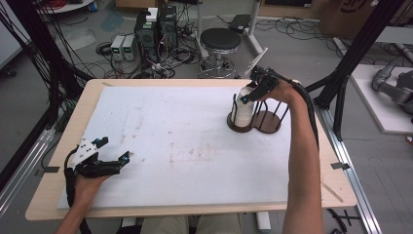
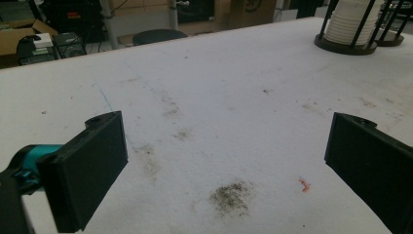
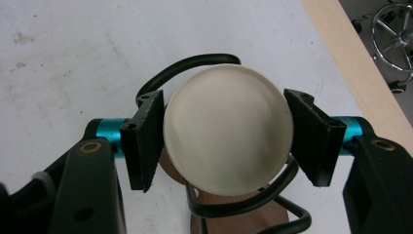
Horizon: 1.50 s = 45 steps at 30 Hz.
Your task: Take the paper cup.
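**Wide open mat, clutter only far right**

White mat (image 1: 185, 146) on the tabletop (image 1: 58, 195) is bare from the left tongs (image 1: 113, 149) across to the middle: free passage. Far right, black wire rack (image 1: 272, 114) on brown base stands upright, bars ringing the white cup stack (image 1: 245, 109). Right tongs (image 3: 224, 141) come from above, pads against the top cup's sides; rack loops sit close beneath.

White cups (image 3: 228, 127), black-wire brown-based rack (image 1: 267, 123)
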Motion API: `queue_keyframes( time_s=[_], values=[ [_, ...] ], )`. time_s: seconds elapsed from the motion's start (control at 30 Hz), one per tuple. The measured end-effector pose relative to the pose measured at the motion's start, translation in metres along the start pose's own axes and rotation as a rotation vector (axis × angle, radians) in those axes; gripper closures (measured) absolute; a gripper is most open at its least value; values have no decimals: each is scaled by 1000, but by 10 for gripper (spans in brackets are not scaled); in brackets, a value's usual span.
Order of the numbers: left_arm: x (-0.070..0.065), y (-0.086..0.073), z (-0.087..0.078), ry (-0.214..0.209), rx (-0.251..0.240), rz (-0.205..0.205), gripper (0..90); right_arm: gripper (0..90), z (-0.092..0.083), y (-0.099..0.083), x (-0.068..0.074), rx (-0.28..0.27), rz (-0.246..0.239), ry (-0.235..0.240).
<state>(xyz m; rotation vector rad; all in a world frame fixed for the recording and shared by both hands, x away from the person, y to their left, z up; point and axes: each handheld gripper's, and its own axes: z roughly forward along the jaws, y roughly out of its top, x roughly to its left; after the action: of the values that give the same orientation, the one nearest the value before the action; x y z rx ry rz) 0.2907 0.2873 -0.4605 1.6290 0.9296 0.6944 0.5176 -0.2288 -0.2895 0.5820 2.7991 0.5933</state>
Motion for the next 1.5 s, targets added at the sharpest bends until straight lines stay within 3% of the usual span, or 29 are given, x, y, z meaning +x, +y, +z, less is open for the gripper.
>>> queue_keyframes(
  time_s=[0.83,1.23,1.5],
  values=[
    [0,0,0,0,0,0,19,368,-63,19,2,-77,-8,-64],
    [0,0,0,0,0,1,18,368,-66,21,3,-80,-6,-71],
    [0,0,0,0,0,0,18,368,-75,15,15,-139,-5,-75]
  ],
)
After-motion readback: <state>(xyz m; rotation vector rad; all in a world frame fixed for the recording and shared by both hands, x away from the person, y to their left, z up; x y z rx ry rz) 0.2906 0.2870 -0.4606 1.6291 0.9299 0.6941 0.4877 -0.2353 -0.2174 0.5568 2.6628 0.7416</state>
